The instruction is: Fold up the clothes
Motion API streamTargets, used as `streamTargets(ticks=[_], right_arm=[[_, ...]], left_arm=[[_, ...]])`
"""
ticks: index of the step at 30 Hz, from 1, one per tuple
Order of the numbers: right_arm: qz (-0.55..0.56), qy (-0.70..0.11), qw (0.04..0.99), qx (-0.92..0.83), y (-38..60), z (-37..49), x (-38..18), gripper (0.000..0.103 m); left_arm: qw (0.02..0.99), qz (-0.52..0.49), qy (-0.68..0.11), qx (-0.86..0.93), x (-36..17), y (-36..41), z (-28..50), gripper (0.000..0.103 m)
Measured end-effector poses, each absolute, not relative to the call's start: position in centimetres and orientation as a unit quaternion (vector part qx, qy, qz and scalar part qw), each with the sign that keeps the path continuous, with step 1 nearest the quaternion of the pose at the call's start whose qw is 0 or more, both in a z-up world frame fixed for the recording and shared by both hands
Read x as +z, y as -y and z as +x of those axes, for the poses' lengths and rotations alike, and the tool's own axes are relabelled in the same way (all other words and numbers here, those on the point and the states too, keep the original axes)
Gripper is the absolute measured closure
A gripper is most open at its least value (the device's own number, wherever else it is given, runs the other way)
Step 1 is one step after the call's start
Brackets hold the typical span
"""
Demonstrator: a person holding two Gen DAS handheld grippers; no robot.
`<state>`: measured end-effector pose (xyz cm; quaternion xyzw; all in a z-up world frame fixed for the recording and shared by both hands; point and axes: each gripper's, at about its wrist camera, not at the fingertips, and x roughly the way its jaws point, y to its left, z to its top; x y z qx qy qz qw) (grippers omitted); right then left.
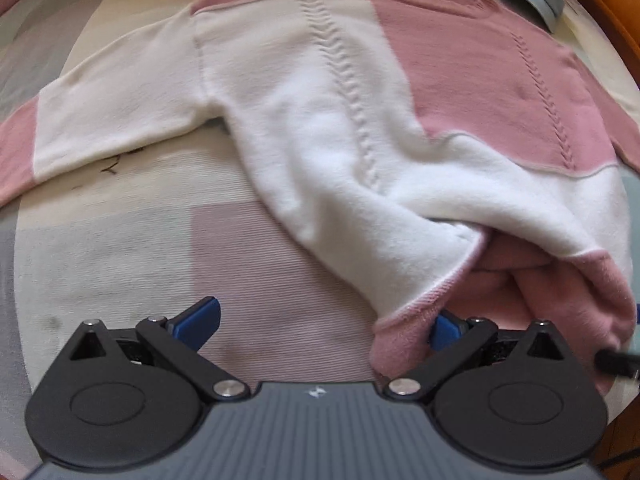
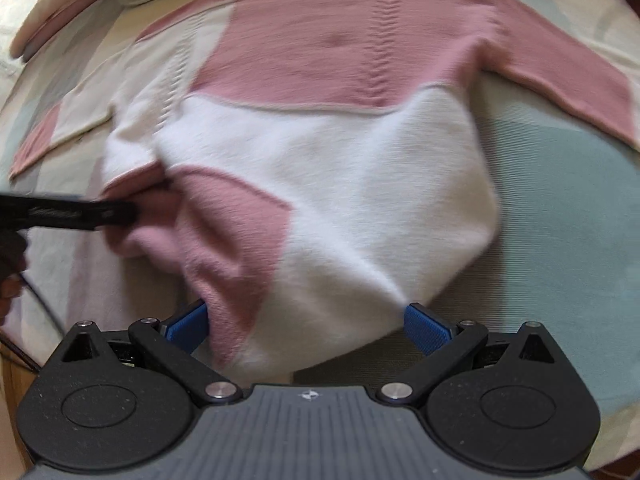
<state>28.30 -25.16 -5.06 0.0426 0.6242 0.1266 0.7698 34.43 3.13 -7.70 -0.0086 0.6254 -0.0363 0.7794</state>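
1. On the bed [image 1: 120, 248]: sweater [image 1: 320, 120] spread, hem bunched near you.
2. Left gripper [image 1: 324, 324] and right gripper [image 2: 306, 322] both gape wide, hem between the fingers.
3. Clamp both hem layers squarely.

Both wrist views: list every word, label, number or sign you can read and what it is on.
No readable words or numbers.
Left tongs: small white emblem on the grey body, a mark and no letters.
Right tongs: the same kind of emblem, no letters.
Left tongs seen from the right wrist view: pale marking on the black side, too blurred to read.
Sweater: no label showing.
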Motion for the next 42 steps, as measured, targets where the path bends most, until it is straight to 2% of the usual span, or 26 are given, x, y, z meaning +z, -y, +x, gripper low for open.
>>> streamTargets(ticks=[5,11,18,21,31,42], right_arm=[[0.047,-0.614,0.783,0.084,27.7,29.4,-4.9,0.0],[-0.043,-0.582,0.8,0.144,23.6,29.9,-3.8,0.0],[-0.159,-0.556,0.795,0.182,20.0,31.2,-4.5,0.0],[-0.166,-0.55,0.8,0.174,21.4,32.3,-4.1,0.0],[-0.194,-0.507,0.838,0.062,25.0,38.4,-3.7,0.0],[-0.161,-0.497,0.839,0.154,23.3,35.3,-2.1,0.0]], left_arm=[[0.777,-0.002,-0.628,-0.045,-6.9,-3.8,34.5,0.001],[0.781,-0.033,-0.62,-0.065,-6.7,-2.5,34.4,0.003],[0.782,0.01,-0.62,-0.065,-7.8,-2.5,34.8,0.003],[0.782,-0.01,-0.619,-0.07,-7.6,-4.2,34.9,0.001],[0.8,0.03,-0.595,-0.077,-6.5,-4.1,37.6,0.003],[0.781,-0.019,-0.617,-0.089,-6.5,-4.0,32.8,0.003]])
